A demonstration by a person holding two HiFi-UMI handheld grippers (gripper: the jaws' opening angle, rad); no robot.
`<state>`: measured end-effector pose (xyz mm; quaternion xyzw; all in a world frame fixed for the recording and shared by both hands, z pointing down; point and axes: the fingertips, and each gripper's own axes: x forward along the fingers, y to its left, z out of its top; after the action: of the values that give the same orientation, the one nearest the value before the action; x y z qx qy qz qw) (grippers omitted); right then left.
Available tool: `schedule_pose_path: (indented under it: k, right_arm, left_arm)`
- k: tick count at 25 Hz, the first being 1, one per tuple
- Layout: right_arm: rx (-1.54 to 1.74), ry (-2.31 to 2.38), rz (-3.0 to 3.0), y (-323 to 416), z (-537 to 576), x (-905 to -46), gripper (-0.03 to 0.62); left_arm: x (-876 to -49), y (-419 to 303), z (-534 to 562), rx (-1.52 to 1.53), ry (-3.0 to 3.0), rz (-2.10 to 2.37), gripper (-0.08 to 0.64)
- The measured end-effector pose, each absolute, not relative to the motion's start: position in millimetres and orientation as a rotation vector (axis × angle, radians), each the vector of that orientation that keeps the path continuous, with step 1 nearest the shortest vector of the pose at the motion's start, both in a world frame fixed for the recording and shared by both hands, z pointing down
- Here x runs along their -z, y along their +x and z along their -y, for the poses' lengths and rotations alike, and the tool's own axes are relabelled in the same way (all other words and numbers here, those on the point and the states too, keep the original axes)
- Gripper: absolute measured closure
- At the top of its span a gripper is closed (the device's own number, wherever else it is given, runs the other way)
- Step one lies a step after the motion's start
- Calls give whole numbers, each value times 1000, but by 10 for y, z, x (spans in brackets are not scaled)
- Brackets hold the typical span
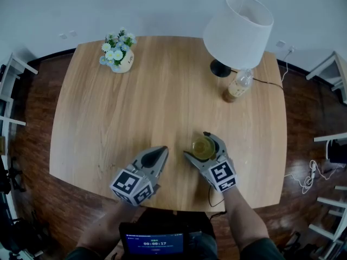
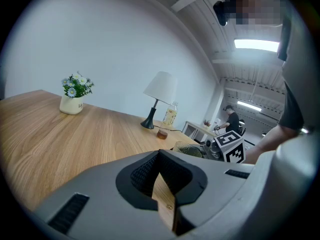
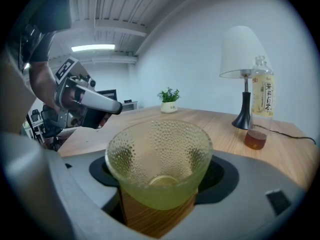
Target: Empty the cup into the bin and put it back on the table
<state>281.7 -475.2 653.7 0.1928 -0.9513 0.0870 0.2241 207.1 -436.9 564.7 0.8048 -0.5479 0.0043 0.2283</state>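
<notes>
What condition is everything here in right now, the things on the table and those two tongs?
Cup: upright on the table, looks empty, between the right tongs' jaws.
Right tongs: jaws wide around the cup; pressing or not, cannot tell.
Left tongs: shut, empty.
Bottle: upright, a little brown liquid at the bottom.
Lamp: upright, looks unlit.
Flower pot: upright.

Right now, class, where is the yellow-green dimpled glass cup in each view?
Head view: yellow-green dimpled glass cup lower centre-right, between the jaws of the right gripper.
Left gripper view: cup small, right of centre.
Right gripper view: cup centre foreground.
Shared landmark: white-shaded lamp.
</notes>
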Motion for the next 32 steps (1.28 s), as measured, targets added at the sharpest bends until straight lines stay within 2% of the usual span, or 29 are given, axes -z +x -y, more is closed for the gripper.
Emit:
schedule_pose_path:
  k: [22, 32]
  right_arm:
    - [-162, 538, 2693, 2959, 4572, -5512, 192]
    - [-202, 534, 2700, 2962, 4415, -4828, 192]
  left_arm:
    - [-4916, 2125, 4211, 88, 2361, 1565, 560]
    - [-4251, 2166, 4057, 201, 2464, 1592, 560]
